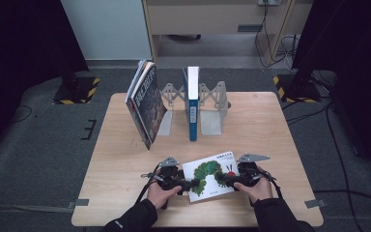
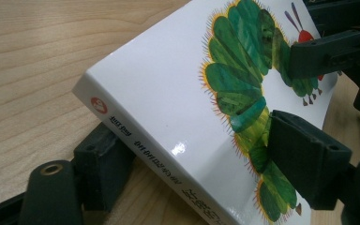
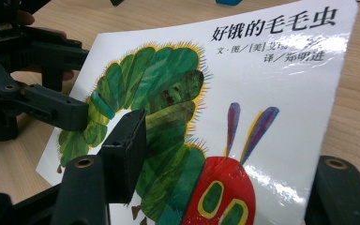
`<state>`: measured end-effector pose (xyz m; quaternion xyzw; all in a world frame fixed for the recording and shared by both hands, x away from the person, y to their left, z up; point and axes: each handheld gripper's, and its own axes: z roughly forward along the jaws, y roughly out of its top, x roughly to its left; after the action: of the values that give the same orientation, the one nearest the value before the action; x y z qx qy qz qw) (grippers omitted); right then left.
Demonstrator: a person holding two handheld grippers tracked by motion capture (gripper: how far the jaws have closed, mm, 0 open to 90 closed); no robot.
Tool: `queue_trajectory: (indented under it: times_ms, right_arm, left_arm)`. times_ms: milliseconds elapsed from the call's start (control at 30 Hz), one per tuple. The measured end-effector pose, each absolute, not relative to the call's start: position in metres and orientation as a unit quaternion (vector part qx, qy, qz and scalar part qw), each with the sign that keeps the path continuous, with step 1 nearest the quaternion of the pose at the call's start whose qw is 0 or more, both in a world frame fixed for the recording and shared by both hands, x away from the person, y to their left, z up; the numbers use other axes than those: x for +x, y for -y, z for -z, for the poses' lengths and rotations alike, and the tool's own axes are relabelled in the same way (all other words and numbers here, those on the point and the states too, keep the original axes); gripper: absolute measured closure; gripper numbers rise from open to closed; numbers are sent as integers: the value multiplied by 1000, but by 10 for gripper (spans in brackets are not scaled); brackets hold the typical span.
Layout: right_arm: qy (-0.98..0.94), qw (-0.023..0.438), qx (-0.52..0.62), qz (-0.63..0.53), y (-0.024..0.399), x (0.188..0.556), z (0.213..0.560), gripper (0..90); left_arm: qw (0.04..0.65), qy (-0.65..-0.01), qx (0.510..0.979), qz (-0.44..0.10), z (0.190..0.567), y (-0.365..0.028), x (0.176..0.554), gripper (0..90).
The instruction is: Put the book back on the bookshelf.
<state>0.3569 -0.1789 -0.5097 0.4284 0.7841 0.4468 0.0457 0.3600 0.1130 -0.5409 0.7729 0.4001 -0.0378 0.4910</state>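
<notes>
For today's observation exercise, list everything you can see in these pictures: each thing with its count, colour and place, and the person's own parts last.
Caterpillar picture book: one, white with green caterpillar, near table edge, held between both grippers.
Upright book: one, blue and white, in the bookend rack.
Leaning books: a few, dark covers, tilted left of the rack.
Bookend rack: one, grey metal, table's far side.
Table: one, light wood.
Left gripper: one, black, shut on the book's left edge.
Right gripper: one, black, shut on its right side.
Hands: two, dark sleeves.
</notes>
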Motion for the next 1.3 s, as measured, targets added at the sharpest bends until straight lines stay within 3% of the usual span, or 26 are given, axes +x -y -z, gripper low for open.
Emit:
queue_trajectory:
  times_ms: [233,400,767,1000,1300]
  right_arm:
    - [-783,46,432,-445,178,357,509,383]
    - [-783,60,444,-431,181,357,508,322]
    - [-775,83,474,-409,200,362,512,315]
    - [-782,56,477,-398,195,364,521,318]
    - [-785,53,470,-400,191,366,520,334]
  left_arm:
    - [490,-406,770,33,541,-113,359,240]
    - [490,-410,768,33,541,-114,359,259]
    - [489,-416,766,32,541,-115,360,318]
    - [491,-416,765,33,541,-116,360,321]
    - [484,-418,767,46,540,-118,361,325]
